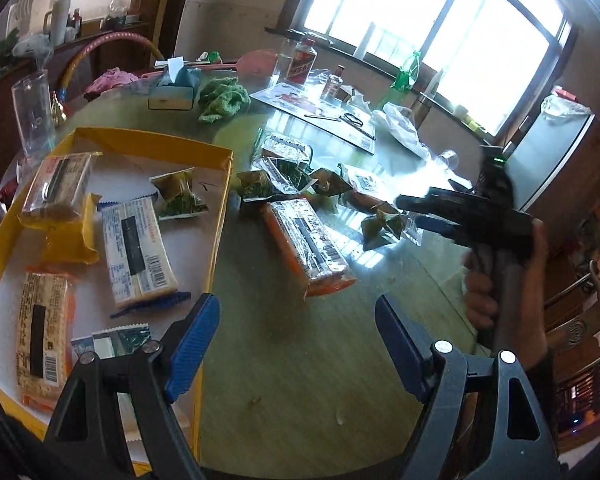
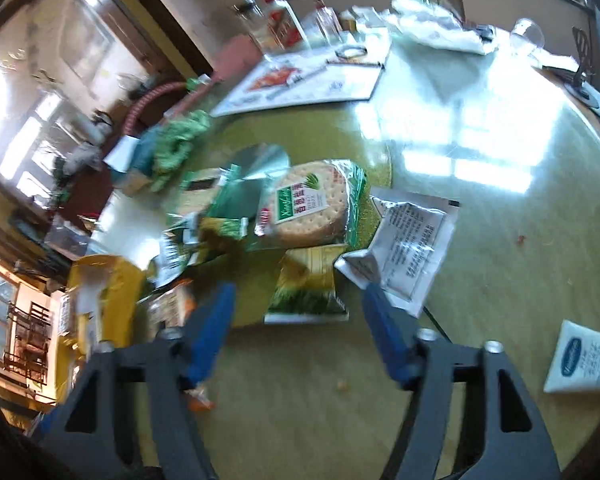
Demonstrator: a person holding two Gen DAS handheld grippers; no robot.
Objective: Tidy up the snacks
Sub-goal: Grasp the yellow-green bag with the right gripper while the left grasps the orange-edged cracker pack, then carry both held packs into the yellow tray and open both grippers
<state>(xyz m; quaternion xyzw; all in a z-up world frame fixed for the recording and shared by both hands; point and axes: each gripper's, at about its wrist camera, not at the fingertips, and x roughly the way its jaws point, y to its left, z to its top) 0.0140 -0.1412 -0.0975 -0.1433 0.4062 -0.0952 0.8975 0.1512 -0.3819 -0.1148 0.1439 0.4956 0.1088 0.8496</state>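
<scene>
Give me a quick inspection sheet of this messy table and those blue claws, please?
Surface: round glass-topped table, crumbs on it.
Job's things: yellow box holds several snack packs; orange packet and round cracker pack lie outside on the table.
Clutter: tissue box, green cloth, bottles.
Grippers: left claw open, empty; right claw open, empty.
Cables: nothing seen.
Surroundings: bright window.

My left gripper (image 1: 298,344) and right gripper (image 2: 298,330): black triangular-cutout frames, ribbed blue finger pads (image 1: 192,344), silver pivot screws on each.
</scene>
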